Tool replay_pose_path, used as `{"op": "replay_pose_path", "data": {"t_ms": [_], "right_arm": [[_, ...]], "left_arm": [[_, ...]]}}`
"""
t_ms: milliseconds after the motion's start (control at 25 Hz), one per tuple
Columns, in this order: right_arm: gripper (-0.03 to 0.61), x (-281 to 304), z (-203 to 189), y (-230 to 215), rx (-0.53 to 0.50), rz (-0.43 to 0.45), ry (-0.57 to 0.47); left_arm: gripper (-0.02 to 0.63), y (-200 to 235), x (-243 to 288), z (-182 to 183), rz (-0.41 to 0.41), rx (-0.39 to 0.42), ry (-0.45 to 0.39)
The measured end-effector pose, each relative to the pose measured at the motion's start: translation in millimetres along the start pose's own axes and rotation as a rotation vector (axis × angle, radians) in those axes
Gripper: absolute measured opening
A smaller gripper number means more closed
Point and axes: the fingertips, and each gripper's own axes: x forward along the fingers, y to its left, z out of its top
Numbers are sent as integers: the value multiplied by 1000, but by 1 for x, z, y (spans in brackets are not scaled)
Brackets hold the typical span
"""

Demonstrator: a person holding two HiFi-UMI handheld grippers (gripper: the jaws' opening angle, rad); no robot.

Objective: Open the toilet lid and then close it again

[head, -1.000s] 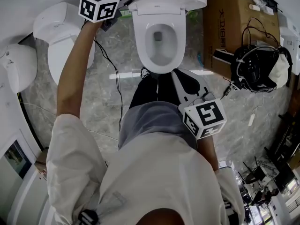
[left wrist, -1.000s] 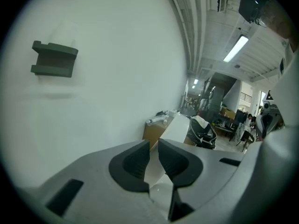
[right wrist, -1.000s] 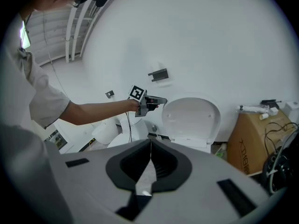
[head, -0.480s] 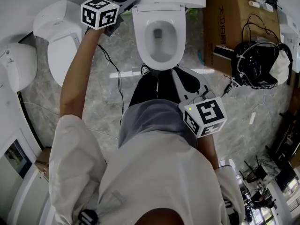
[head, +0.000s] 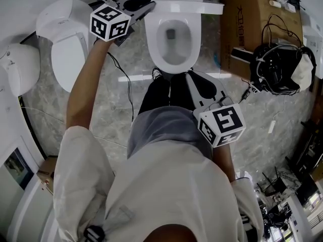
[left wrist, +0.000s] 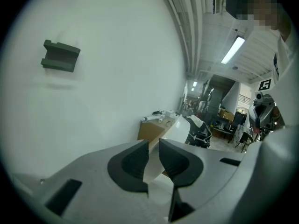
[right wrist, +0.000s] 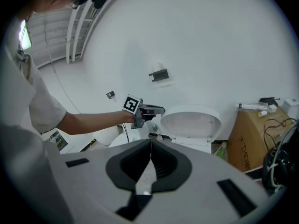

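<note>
The white toilet (head: 174, 39) stands against the wall with its lid (head: 186, 6) raised, and the bowl is open to view. My left gripper (head: 149, 5) is at the lid's left edge. In the left gripper view the jaws (left wrist: 153, 146) are shut on that thin white lid (left wrist: 178, 128), which runs out between them. The right gripper view shows the upright lid (right wrist: 191, 122) with the left gripper (right wrist: 159, 110) on its side. My right gripper (head: 194, 82) hangs low in front of the bowl. Its jaws (right wrist: 150, 160) are shut with nothing between them.
A second toilet (head: 65, 34) with its lid down stands to the left, with another white fixture (head: 17, 69) beyond it. A cardboard box (head: 247, 19) and a black bundle of gear with cables (head: 280, 69) sit to the right. A cable (head: 126, 84) trails over the marble floor.
The left gripper has shifted right and a little lower in the head view, and the lid's edge has come with it. The right gripper has stayed put.
</note>
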Motion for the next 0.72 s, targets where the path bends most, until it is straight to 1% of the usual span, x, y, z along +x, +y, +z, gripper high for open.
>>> {"op": "replay_pose_path", "data": {"t_ms": [280, 720], "right_arm": [[11, 2, -2, -1, 1, 1, 4], [11, 6, -4, -4, 11, -6, 6]], "left_arm": [[57, -10, -1, -12, -3, 2, -4], [58, -27, -5, -32, -38, -37, -10]]}}
